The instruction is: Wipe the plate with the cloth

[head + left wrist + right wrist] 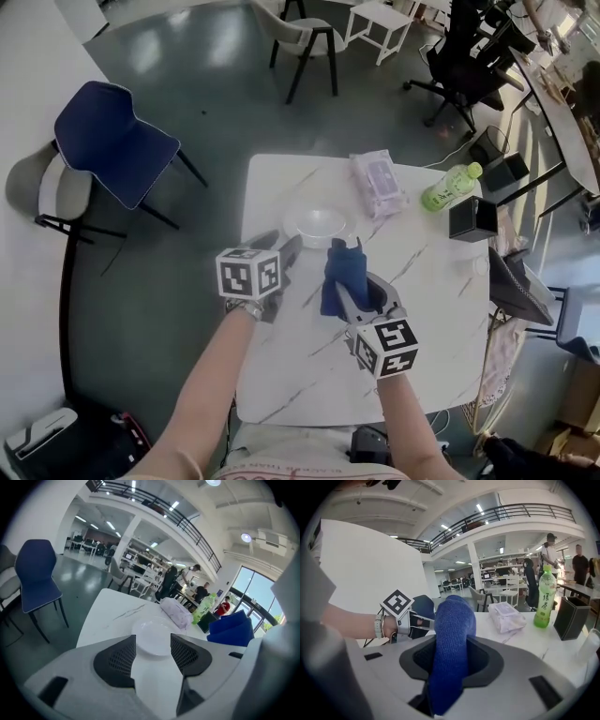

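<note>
A white plate point(317, 226) rests on the marble table point(441, 309), toward its far side. My left gripper point(287, 253) hovers just short of the plate's near left rim, open and empty. In the left gripper view the plate point(152, 633) lies straight ahead between the spread jaws of the left gripper point(153, 645). A blue cloth point(342, 275) hangs from my right gripper point(351, 284), which is shut on it, near the plate's front right. The cloth point(452, 648) fills the gap of the right gripper point(452, 663) in its own view. The cloth is off the plate.
A pack of wet wipes point(378, 182), a green bottle point(450, 187) and a black box point(472, 218) stand at the table's far right. A blue chair point(117, 141) is off to the left. Another chair point(305, 37) stands beyond the table.
</note>
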### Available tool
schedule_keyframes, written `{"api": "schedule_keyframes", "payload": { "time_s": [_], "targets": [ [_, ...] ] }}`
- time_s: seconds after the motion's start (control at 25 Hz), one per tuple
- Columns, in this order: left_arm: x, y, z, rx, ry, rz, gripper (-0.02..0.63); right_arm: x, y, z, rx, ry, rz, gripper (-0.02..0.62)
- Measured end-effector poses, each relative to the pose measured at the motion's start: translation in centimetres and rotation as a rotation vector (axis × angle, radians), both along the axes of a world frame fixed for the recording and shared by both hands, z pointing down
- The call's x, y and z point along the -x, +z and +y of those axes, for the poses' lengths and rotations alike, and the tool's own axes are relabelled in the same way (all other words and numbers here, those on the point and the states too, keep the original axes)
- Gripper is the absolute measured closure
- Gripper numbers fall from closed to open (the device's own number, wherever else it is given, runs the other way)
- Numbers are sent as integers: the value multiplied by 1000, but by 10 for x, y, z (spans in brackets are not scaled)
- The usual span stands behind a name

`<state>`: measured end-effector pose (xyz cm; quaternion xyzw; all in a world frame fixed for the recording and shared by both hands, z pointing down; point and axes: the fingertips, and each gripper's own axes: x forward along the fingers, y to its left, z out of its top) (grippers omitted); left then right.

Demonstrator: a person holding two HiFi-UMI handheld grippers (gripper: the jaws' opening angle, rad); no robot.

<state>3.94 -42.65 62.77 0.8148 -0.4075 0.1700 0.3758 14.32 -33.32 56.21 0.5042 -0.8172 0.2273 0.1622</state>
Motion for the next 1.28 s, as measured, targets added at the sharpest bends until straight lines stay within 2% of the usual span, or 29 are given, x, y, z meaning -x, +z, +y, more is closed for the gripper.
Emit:
{"api": "schedule_keyframes", "payload": {
  "time_s": [0.16, 0.56, 0.68, 0.76, 0.8, 1.04, 1.28],
  "targets": [
    [1, 23, -13, 91, -38, -30, 399, 0, 8, -8, 10, -7, -2, 472],
    [-12, 41, -25, 202, -22, -15, 399, 2, 17, -9, 28, -10, -14, 472],
    [-14, 45, -29, 196, -6, -45, 432, 1, 21, -7, 36, -4, -12, 472],
    [-14, 49, -32, 198, -7, -67, 511, 0, 24, -7, 40, -3, -9, 472],
    [-14, 50, -34, 204, -13, -65, 512, 0, 25, -7, 41, -3, -8, 472],
    [-15, 50, -37, 260, -77, 58, 552, 0, 25, -4, 40, 2, -4, 472],
    [-14, 34, -25, 255, -106, 181, 578, -3, 18, 4, 36, 15, -6, 472]
  ]
}}
